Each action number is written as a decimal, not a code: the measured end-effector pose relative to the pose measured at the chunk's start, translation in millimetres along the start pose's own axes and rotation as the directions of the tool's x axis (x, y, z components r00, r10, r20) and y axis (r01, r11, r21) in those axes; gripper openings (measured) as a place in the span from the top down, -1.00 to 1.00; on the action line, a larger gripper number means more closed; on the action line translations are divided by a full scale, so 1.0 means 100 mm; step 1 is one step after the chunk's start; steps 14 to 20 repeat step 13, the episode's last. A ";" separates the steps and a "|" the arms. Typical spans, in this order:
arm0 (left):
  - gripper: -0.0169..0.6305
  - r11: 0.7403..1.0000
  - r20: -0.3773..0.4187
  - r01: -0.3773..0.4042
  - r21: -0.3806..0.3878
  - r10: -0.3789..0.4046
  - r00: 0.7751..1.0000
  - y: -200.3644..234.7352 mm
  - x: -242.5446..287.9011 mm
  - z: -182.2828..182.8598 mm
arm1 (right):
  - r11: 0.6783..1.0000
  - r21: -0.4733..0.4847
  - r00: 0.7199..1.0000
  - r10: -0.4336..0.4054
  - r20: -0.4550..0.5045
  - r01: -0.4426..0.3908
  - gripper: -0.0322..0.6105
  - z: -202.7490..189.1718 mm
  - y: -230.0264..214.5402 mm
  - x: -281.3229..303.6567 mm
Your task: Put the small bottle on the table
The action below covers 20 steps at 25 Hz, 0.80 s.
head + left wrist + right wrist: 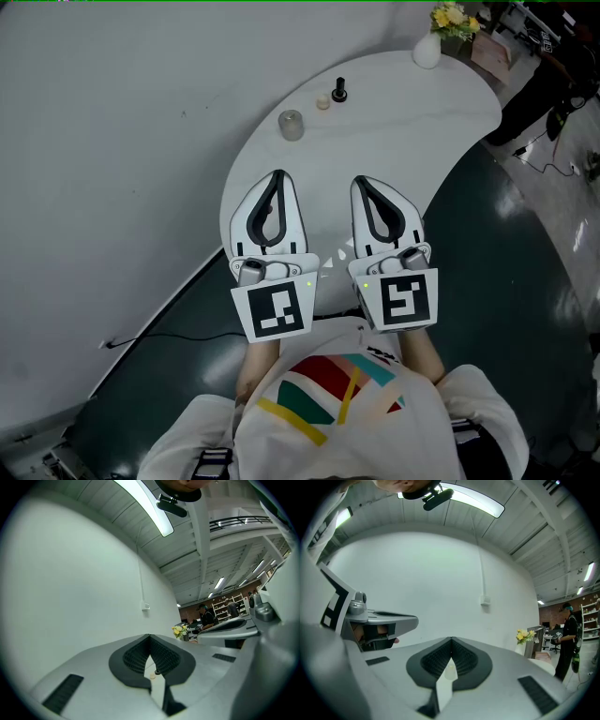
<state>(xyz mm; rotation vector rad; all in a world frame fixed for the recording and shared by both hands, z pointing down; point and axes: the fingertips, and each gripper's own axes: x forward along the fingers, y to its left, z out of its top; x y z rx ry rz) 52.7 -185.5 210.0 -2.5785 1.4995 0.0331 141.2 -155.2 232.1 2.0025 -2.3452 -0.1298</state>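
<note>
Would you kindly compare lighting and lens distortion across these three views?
Head view: even light, little distortion, glare on the dark floor beside the white table. Left gripper view: strong fisheye, black corners, strip light blown out. Right gripper view: same fisheye, ceiling lamp overexposed.

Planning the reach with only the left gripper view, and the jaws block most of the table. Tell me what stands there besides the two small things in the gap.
Observer: A greyish cup stands left of the beige piece and the small black bottle, all on the white table.
Operator: Report the right gripper's jaws.
Observer: The right gripper is shut, with nothing between its jaws.
Operator: Place my left gripper against the table.
Observer: From the head view, the left gripper appears over the table's near end, short of all three things.
</note>
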 end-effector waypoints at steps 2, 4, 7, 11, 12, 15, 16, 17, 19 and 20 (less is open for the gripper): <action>0.90 1.000 -0.001 0.000 0.002 0.000 1.000 0.01 -0.01 -0.02 | 1.000 -0.007 1.000 0.004 -0.004 -0.004 0.87 -0.02 0.02 0.00; 0.90 1.000 -0.005 -0.003 0.002 0.003 1.000 0.02 -0.01 -0.03 | 1.000 -0.011 1.000 0.012 -0.011 -0.012 0.87 -0.03 0.04 0.01; 0.90 1.000 -0.010 -0.008 0.001 0.008 1.000 0.06 -0.01 -0.04 | 1.000 -0.017 1.000 0.019 -0.019 -0.020 0.87 -0.04 0.07 0.02; 0.90 1.000 -0.010 -0.013 -0.003 0.013 1.000 0.10 0.01 -0.04 | 1.000 -0.017 1.000 0.016 -0.027 -0.016 0.87 -0.04 0.06 0.04; 0.90 1.000 -0.010 -0.014 -0.004 0.014 1.000 0.11 0.02 -0.04 | 1.000 -0.011 0.999 0.013 -0.033 -0.013 0.87 -0.05 0.06 0.05; 0.90 1.000 -0.011 -0.015 -0.004 0.015 1.000 0.12 0.03 -0.04 | 1.000 -0.005 0.999 0.009 -0.040 -0.010 0.87 -0.06 0.05 0.05; 0.90 1.000 -0.011 -0.015 -0.004 0.015 1.000 0.12 0.03 -0.04 | 1.000 -0.005 0.999 0.009 -0.040 -0.010 0.87 -0.06 0.05 0.05; 0.90 1.000 -0.011 -0.015 -0.004 0.015 1.000 0.12 0.03 -0.04 | 1.000 -0.005 0.999 0.009 -0.040 -0.010 0.87 -0.06 0.05 0.05; 0.90 1.000 -0.011 -0.015 -0.004 0.015 1.000 0.12 0.03 -0.04 | 1.000 -0.005 0.999 0.009 -0.040 -0.010 0.87 -0.06 0.05 0.05; 0.90 1.000 -0.011 -0.015 -0.004 0.015 1.000 0.12 0.03 -0.04 | 1.000 -0.005 0.999 0.009 -0.040 -0.010 0.87 -0.06 0.05 0.05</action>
